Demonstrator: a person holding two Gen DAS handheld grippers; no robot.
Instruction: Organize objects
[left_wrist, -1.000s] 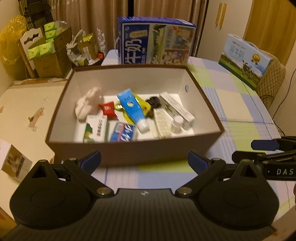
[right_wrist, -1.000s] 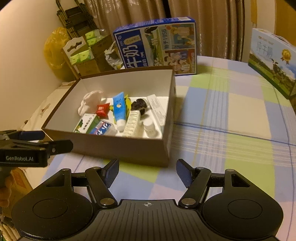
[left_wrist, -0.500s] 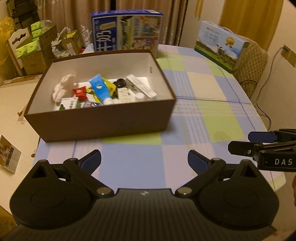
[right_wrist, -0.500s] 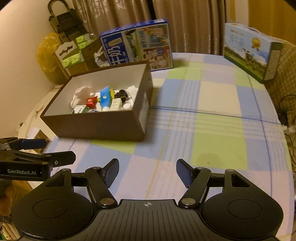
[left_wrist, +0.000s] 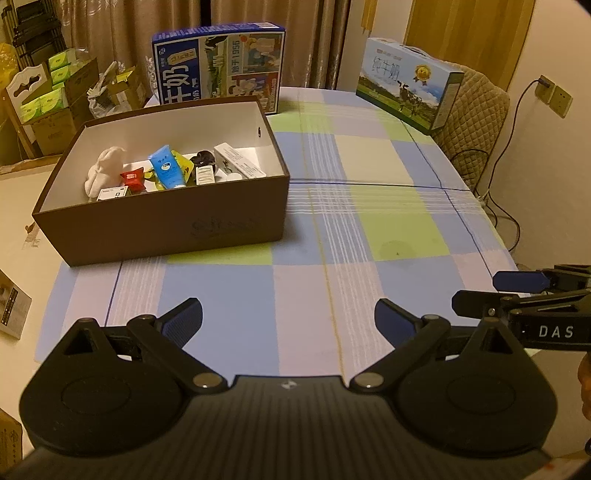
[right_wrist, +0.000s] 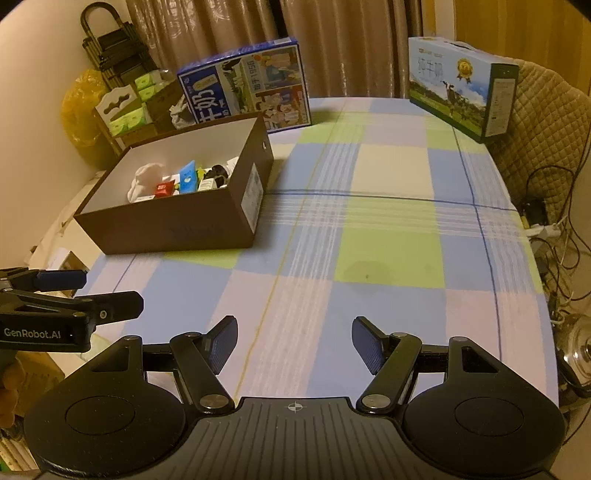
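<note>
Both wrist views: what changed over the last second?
Both grippers pulled back from the brown box; it now sits farther off, with more tablecloth in view. Left gripper and right gripper stayed open and empty. Box contents and the milk cartons look unmoved.

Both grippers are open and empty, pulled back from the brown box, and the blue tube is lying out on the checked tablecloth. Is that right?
Not quite. The blue tube lies inside the brown box, among the other small items, not on the checked tablecloth; the left wrist view shows it. The left gripper and right gripper are indeed open and empty.
</note>
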